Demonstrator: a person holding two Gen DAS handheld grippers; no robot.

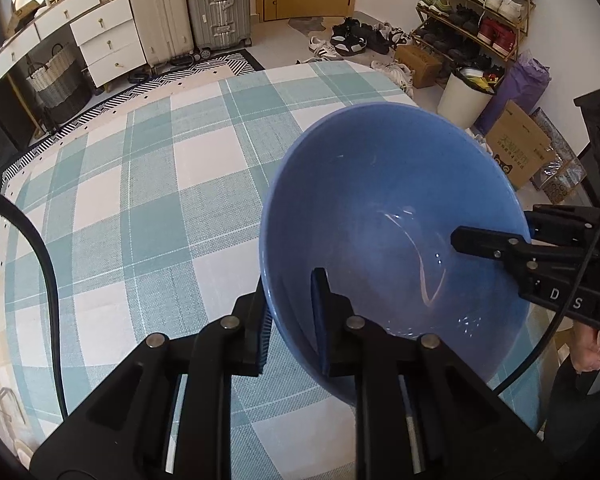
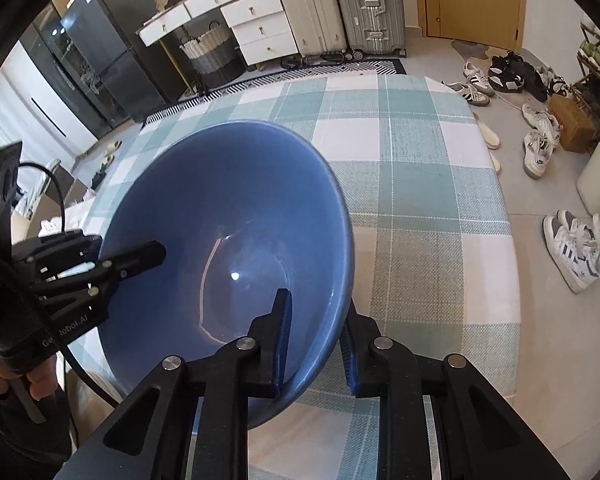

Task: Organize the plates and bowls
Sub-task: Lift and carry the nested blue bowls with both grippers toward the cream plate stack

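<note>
Left wrist view: blue bowl (image 1: 392, 236) held tilted above the checked surface (image 1: 140, 208), my left tool (image 1: 290, 320) clamped on its near rim. Right tool (image 2: 314, 340) clamps the opposite rim. Both grip equally; no plates visible.
</note>
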